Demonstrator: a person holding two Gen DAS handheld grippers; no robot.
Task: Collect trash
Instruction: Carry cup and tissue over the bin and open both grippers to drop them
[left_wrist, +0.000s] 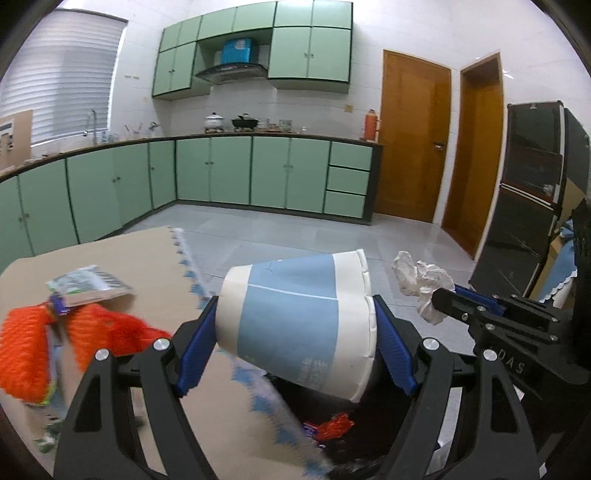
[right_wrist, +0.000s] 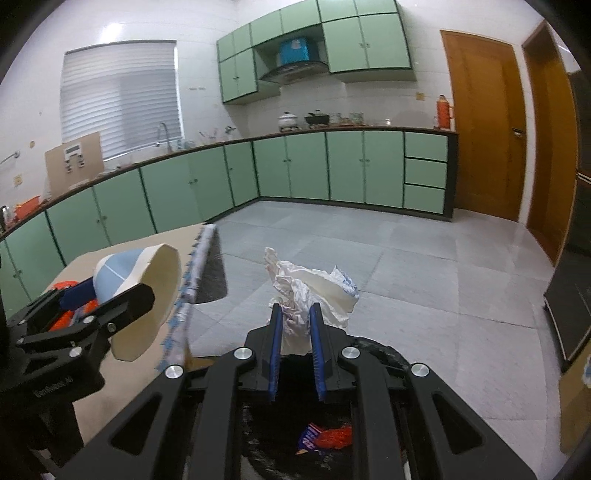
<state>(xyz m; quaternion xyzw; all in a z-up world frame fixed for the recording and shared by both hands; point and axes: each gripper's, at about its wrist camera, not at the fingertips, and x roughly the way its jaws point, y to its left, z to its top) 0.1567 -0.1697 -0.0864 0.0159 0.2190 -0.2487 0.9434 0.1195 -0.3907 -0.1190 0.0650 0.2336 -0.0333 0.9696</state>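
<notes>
Left wrist view showed the left gripper (left_wrist: 295, 325) clamped on a blue-and-white paper cup (left_wrist: 295, 317) past the worktop (left_wrist: 129, 254) edge, above the black-lined bin (right_wrist: 295, 435); open floor (right_wrist: 424, 280) lay beyond. The right gripper (right_wrist: 295, 321) pinched crumpled white tissue (right_wrist: 306, 291) over the bin.

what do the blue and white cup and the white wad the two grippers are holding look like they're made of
Cup: probably coated paper, smooth matte walls, rolled rim, printed blue band, slight dent where the jaws squeeze it.
White wad: looks like crumpled tissue or thin paper, soft irregular folds, matte; a faint blue print on one edge leaves it open.
</notes>
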